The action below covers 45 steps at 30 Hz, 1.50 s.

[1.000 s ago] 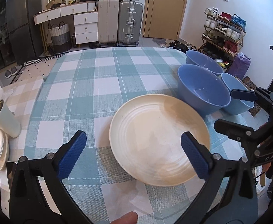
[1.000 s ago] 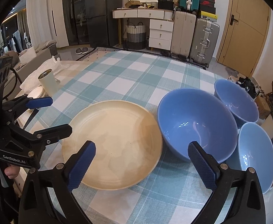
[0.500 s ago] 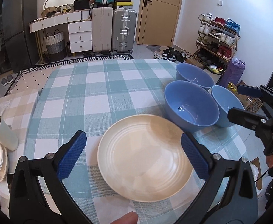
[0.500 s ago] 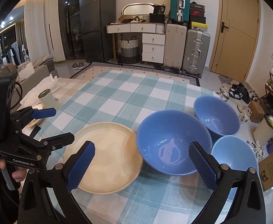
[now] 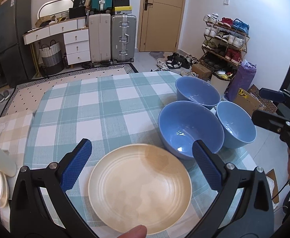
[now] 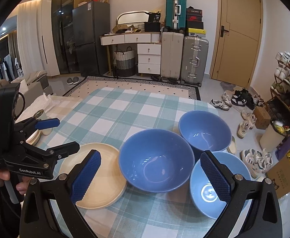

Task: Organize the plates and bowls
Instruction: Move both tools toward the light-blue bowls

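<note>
A cream plate point(image 5: 140, 188) lies near the front edge of the checked tablecloth point(image 5: 105, 107); it also shows in the right wrist view point(image 6: 101, 180). Three blue bowls stand to its right: a large one point(image 5: 190, 131) point(image 6: 156, 159), one behind it point(image 5: 197, 92) point(image 6: 205, 131) and one at the right edge point(image 5: 236, 127) point(image 6: 216, 186). My left gripper point(image 5: 143, 165) is open and empty, above the plate. My right gripper point(image 6: 151, 176) is open and empty, above the large bowl. Each gripper shows in the other's view, the left one point(image 6: 51, 134) and the right one point(image 5: 268, 107).
At the table's left edge stand a white cup point(image 6: 40, 117) and small stacked plates point(image 5: 0, 186). Beyond the table are suitcases point(image 5: 123, 37), a drawer unit point(image 5: 76, 45) and a shoe rack point(image 5: 224, 43). The table's right edge runs just past the bowls.
Both grippers have drawn back and up from the table. The plate and bowls now sit lower and smaller in both views. Both grippers stay open and nothing on the table has moved.
</note>
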Motion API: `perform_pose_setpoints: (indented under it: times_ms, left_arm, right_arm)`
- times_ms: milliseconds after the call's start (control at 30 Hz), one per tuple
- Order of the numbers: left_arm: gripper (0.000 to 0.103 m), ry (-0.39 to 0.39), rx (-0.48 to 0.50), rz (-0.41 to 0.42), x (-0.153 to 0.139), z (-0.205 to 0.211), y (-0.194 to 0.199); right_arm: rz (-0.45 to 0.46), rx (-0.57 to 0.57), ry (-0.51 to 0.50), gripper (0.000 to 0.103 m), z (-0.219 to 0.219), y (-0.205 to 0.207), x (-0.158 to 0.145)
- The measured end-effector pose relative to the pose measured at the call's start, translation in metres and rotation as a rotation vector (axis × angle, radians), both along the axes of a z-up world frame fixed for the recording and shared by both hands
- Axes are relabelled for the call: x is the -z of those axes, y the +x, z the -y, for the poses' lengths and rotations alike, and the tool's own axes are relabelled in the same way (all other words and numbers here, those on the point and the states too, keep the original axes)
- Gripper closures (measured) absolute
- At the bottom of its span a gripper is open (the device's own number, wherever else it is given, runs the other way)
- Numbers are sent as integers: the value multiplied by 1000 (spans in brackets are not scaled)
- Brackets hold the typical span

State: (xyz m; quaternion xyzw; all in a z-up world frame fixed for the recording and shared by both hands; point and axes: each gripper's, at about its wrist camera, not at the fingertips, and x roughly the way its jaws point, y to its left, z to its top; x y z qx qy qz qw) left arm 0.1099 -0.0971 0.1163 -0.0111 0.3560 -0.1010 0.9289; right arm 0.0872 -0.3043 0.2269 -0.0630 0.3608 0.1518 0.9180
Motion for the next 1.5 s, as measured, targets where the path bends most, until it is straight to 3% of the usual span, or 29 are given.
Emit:
perform_pose_setpoints:
  times_ms: [633, 1500]
  left_arm:
    - [2, 28, 76, -8, -21, 63, 63]
    - [2, 49, 91, -89, -7, 94, 181]
  right_arm:
    - [-23, 138, 22, 1, 72, 42, -7]
    - [-139, 233, 72, 1, 128, 128, 24]
